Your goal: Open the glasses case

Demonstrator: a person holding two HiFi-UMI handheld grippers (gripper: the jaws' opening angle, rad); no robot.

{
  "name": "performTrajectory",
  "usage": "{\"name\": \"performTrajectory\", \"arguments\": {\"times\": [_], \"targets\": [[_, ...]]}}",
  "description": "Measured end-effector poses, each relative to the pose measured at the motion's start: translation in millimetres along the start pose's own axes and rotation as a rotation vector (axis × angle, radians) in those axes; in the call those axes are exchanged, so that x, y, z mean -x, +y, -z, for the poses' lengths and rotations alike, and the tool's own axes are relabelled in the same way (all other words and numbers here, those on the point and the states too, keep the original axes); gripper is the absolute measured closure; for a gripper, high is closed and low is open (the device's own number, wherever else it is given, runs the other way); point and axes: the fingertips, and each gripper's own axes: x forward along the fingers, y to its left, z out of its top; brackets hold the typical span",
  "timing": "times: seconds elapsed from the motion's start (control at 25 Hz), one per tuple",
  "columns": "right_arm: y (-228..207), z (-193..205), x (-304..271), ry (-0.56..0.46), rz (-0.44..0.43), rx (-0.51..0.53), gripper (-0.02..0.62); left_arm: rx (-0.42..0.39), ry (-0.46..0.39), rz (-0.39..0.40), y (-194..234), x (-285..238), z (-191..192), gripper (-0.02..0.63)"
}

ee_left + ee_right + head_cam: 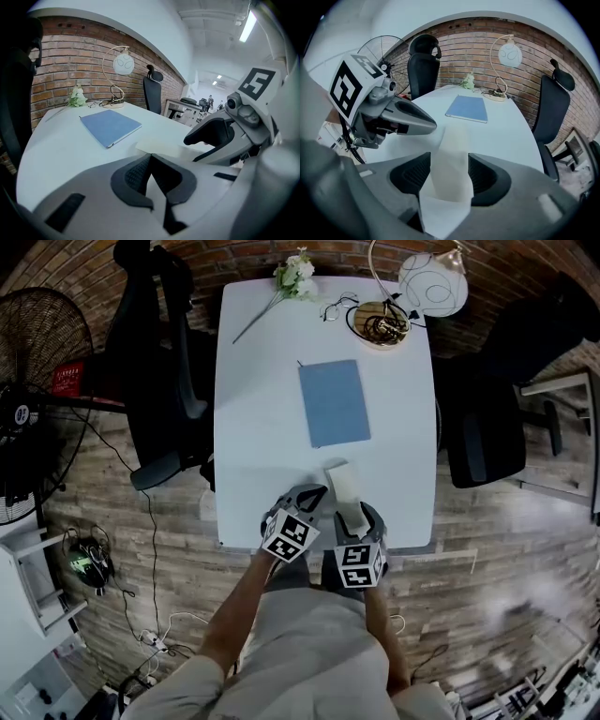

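Close to the near edge of the white table (262, 381), a little right of its middle, lies the pale glasses case (341, 480). Its long side runs from the near edge toward the far one.

The right gripper (450, 161) comes at the case from the near end, tilted downward. Its jaws stand well apart with the near end of the case between them. The ribbed pads (417, 176) sit just beside the case on either side, and no squeeze on it shows. Whether the lid is lifted at all cannot be told.

The left gripper (151, 157) sits just to the left of the case, also tilted downward. Its jaws are brought together with the tips meeting and nothing between them. The tips lie right at the left edge of the case, though contact cannot be made out.

Beyond the case, near the middle of the table and well apart from it, a blue notebook (334, 401) lies flat. A white flower (298, 276) rests at the far edge, its stem slanting toward the left edge. A pair of glasses (336, 307) lies beside a round wooden dish (380, 322) near the far right corner. A lamp (433, 282) with a white round shade arches over that corner. A black chair (159, 362) stands at the left edge.
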Motion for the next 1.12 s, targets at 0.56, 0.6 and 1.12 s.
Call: {"name": "performTrajectory", "arguments": {"times": [0.56,0.6,1.12], "targets": [[1,14,-21,0.077,0.057,0.080,0.296,-0.026,0.029,0.003,-5,-12,4,0.603],[1,15,-23,0.084,0.061,0.088,0.295,-0.029,0.031,0.003,-5,-13,4,0.603],[-4,8,-18,0.050,-0.037,-0.035,0.295,-0.033,0.064,0.017,-8,-25,9,0.603]]}}
